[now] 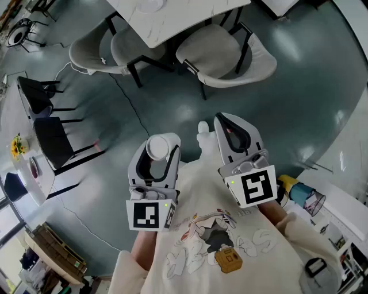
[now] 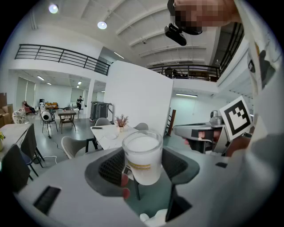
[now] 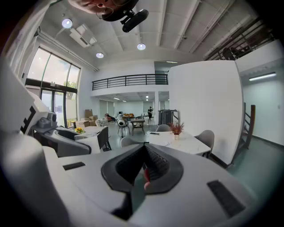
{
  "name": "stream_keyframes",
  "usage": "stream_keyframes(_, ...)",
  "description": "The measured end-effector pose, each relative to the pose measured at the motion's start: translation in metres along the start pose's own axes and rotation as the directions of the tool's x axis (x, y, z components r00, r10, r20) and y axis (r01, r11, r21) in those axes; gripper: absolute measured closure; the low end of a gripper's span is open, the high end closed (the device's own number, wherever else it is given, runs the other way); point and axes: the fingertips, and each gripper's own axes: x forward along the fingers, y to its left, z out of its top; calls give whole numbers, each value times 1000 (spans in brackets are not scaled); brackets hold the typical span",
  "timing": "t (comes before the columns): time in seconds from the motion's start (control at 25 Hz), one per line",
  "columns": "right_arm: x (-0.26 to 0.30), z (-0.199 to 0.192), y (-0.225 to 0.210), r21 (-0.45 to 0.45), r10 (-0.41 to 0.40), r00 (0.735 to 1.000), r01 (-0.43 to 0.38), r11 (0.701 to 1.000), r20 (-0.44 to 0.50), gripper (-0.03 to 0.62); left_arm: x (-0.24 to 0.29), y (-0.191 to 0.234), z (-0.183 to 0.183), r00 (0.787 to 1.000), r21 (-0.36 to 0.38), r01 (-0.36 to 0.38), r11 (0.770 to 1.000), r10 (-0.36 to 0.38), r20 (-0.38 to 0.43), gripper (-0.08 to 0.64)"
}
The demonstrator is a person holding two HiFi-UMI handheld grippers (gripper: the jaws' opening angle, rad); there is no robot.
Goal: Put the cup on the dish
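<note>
Head view: grey floor (image 1: pixel 172 109) fills most of the frame. White table (image 1: pixel 178 17) sits at the top edge, with pale chairs (image 1: pixel 221 60) tucked round it. Both grippers are held out over the floor, apart from the table. Left gripper (image 1: pixel 156 155): jaws spread wide, clamped on a frosted white cup (image 2: pixel 143 157), which is upright with a yellow band on its side. Right gripper (image 1: pixel 223 122): jaws pressed together, nothing between them. Cup is in the air, resting on no surface.

The cup (image 2: pixel 143 157) is smooth frosted glass; the floor (image 1: pixel 172 103) is glossy.
</note>
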Motion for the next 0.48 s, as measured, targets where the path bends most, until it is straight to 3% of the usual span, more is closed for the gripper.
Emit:
stream_keyframes(0.2,-34,-48,74,1,-46,998,46,999,-41,588,-83,13,-34,999,47,40,998,-41,6,293)
stream_keyframes(0.48,-66,-82,193,118,-81,993,92,989,-91,588,-177,46,-78,989,66,141,988,-137,-59,293)
